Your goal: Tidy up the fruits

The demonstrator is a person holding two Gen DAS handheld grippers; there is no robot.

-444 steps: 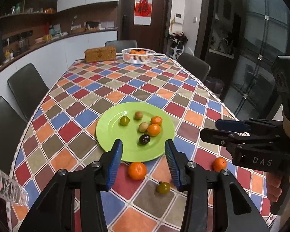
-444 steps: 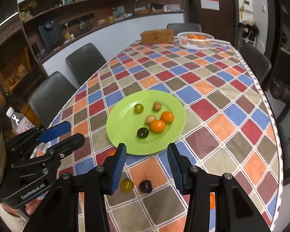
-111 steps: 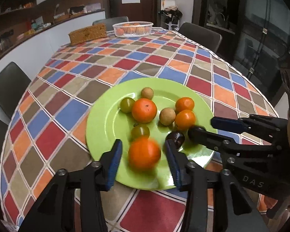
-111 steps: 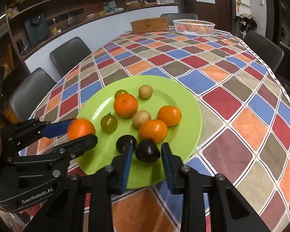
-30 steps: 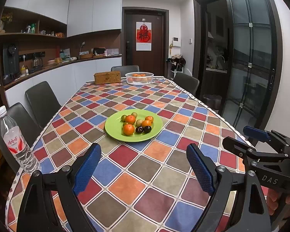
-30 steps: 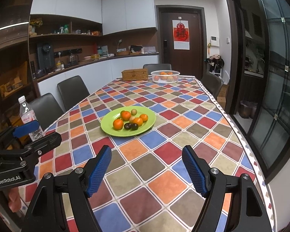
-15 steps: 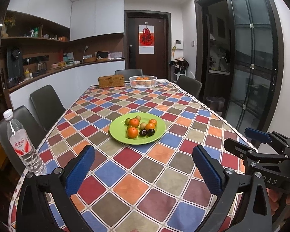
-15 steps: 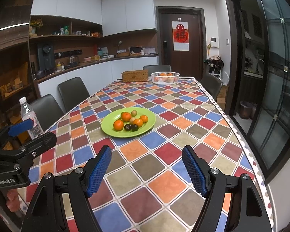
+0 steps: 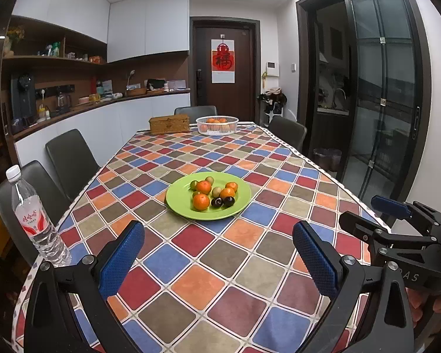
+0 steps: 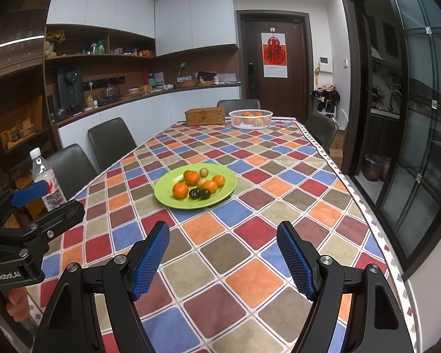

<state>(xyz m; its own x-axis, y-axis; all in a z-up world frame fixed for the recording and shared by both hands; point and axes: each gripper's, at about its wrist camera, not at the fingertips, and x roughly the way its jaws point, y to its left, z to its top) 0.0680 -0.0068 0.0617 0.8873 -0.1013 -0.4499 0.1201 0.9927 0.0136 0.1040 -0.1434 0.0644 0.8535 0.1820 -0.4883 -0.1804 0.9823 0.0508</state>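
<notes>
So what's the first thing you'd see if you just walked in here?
The green plate piled with oranges and dark plums, in the middle of the bright checkered table. Then the two open grippers, left and right, empty near the table's near end. A water bottle stands at the table's left edge.

left gripper [image 9: 217, 259]: jaws spread wide, nothing between the blue pads, tilted slightly downward
right gripper [image 10: 223, 256]: jaws apart, nothing between them, tilted slightly downward
left hand [image 10: 16, 306]: fingers wrapped round the left gripper's handle, low at the frame edge
right hand [image 9: 426, 306]: fingers curled round the right gripper's handle
spacing: the two grippers side by side, apart
</notes>
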